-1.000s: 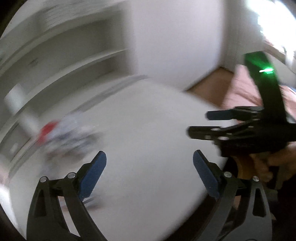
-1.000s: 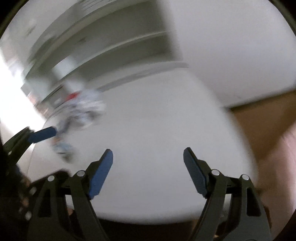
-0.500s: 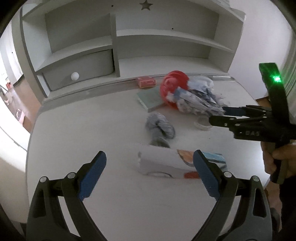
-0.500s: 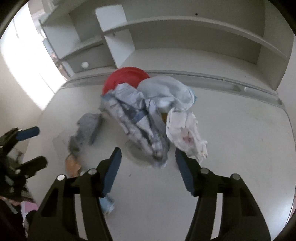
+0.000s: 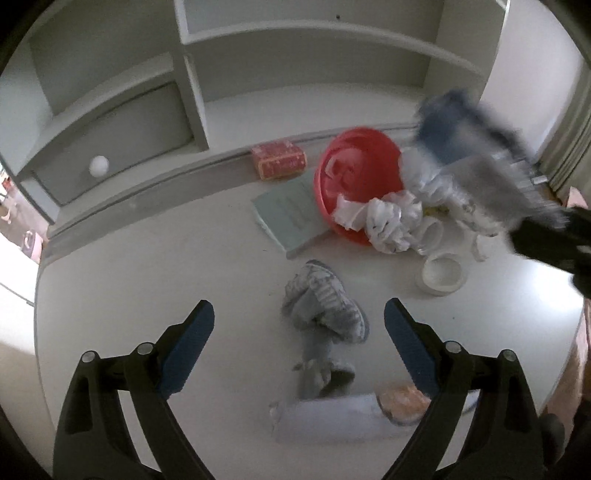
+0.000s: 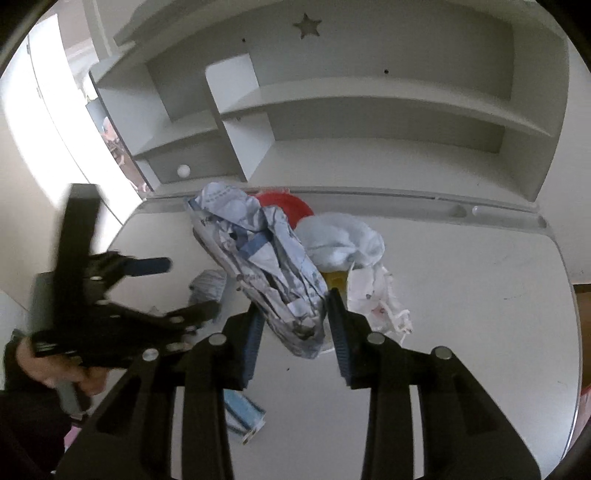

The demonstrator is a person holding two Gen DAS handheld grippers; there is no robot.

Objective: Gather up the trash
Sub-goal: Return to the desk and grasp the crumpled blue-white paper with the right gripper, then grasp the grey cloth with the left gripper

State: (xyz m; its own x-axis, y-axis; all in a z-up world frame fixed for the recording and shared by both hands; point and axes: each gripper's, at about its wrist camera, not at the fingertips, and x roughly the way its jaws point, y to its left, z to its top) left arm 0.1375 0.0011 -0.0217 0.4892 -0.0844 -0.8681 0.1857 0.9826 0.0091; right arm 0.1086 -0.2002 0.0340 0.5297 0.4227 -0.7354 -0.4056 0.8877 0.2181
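The right claw [image 6: 295, 328] is clamped on a crumpled blue-and-white wrapper [image 6: 266, 266], lifted above the table [image 6: 461, 295]; the left wrist view shows that wrapper only as a blur [image 5: 476, 162] at its right edge. The left claw [image 5: 299, 332] hangs wide open and grips nothing, above a grey crumpled wad [image 5: 325, 310] on the table. Only the left view shows a tipped red bowl [image 5: 354, 173] spilling white plastic bags [image 5: 388, 221], a roll of tape [image 5: 441, 275], a pale green booklet [image 5: 288, 214] and a red box [image 5: 279, 160]. Only the right view shows a yellow scrap [image 6: 338, 280] behind the wrapper and the star cutout [image 6: 306, 26] in the shelf unit.
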